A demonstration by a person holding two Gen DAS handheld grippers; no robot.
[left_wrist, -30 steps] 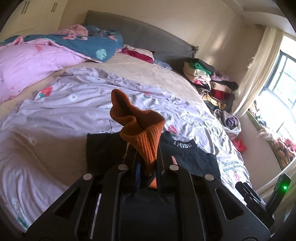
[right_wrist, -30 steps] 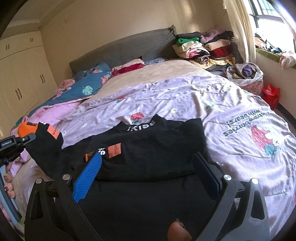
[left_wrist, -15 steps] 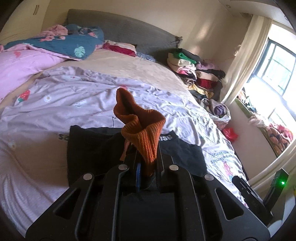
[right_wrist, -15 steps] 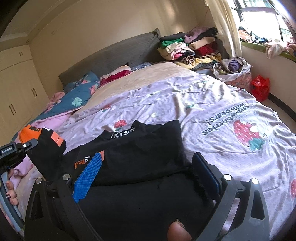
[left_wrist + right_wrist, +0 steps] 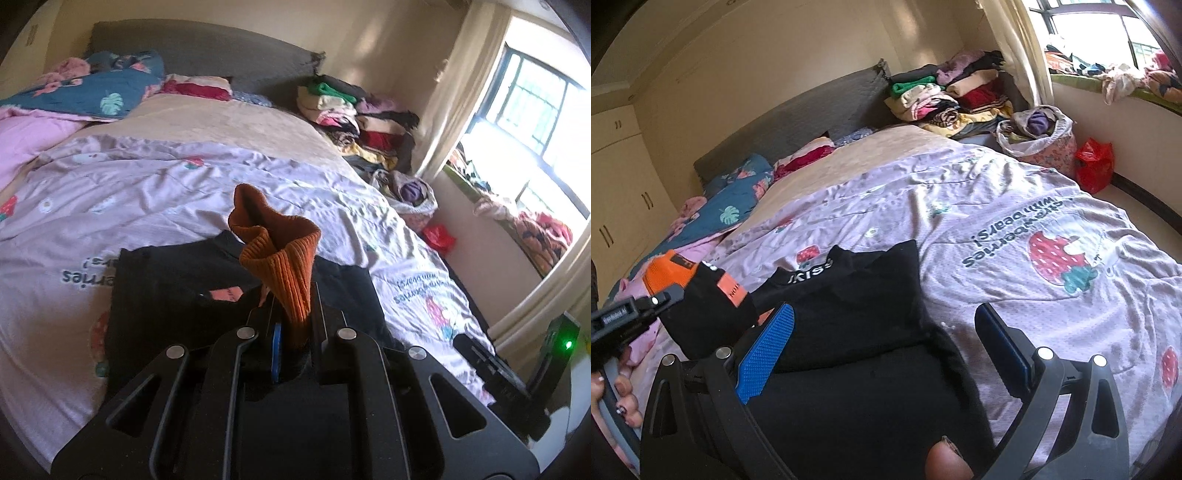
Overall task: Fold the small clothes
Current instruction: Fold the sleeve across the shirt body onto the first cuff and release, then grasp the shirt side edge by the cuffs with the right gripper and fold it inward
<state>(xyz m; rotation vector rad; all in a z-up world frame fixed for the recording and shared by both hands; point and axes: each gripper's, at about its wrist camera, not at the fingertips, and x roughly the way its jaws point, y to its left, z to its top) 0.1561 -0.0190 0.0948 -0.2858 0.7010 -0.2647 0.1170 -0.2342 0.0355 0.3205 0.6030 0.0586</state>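
Left gripper (image 5: 291, 325): jaws closed tight on the orange ribbed cuff (image 5: 280, 266) of a black garment (image 5: 849, 306), the cuff standing up out of the jaws; from the right wrist view this sleeve is lifted off the bed at the left, orange tags showing. Right gripper (image 5: 886, 339): jaws spread wide, nothing between the blue pads (image 5: 768, 343), held low over the garment's near part. Black garment: spread on the lilac strawberry-print sheet (image 5: 1034, 236), white lettering at the neckline, its far part doubled over. Bed surroundings: grey headboard (image 5: 798, 122), teal leaf-print pillow (image 5: 99, 96), pink quilt (image 5: 33, 136), stacked clothes pile (image 5: 945, 96) by the window, filled cloth basket (image 5: 1038, 136), red bag (image 5: 1093, 166) on the floor
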